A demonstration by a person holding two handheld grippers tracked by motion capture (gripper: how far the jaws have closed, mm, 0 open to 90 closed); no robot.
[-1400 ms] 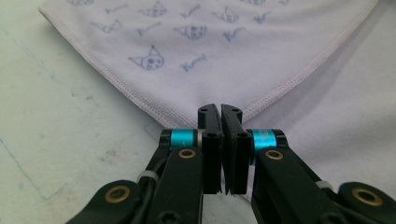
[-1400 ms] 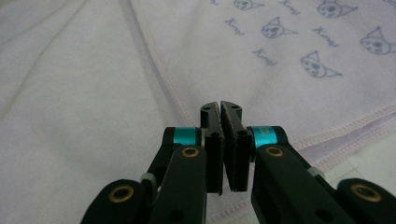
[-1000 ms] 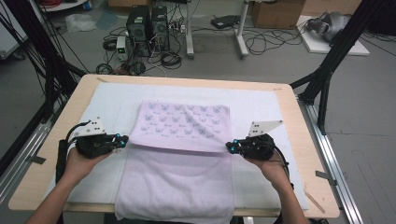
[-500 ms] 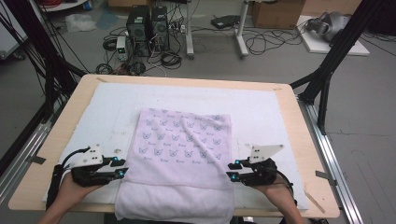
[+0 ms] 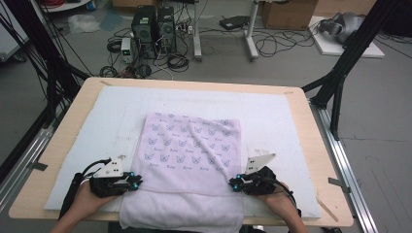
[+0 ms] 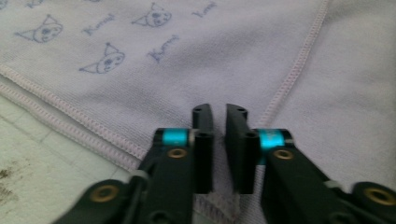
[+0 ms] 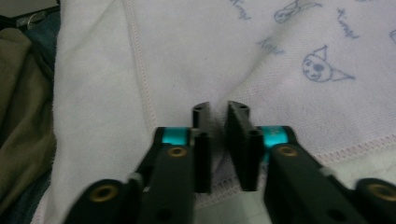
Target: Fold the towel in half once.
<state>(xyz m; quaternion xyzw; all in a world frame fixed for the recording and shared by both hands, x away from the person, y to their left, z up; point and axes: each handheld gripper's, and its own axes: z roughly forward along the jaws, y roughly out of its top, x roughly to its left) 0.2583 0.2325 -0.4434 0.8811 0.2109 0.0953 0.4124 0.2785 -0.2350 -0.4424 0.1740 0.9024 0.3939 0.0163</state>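
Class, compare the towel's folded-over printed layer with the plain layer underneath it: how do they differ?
The printed layer carries small cat faces and words; the plain layer has none. The printed layer lies on top, farther up the table; the plain layer pokes out nearest the person, overhanging the table edge. Both are pale lilac with stitched hems.

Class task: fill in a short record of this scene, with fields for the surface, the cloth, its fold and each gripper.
surface: wooden table with a white mat on it
cloth: lilac towel printed with cat faces, lying on the mat
fold: printed far part doubled over the plain near part
left gripper: at the towel's left edge, jaws have just been closing, hem between them
right gripper: at the towel's right edge, jaws have just been closing, hem between them
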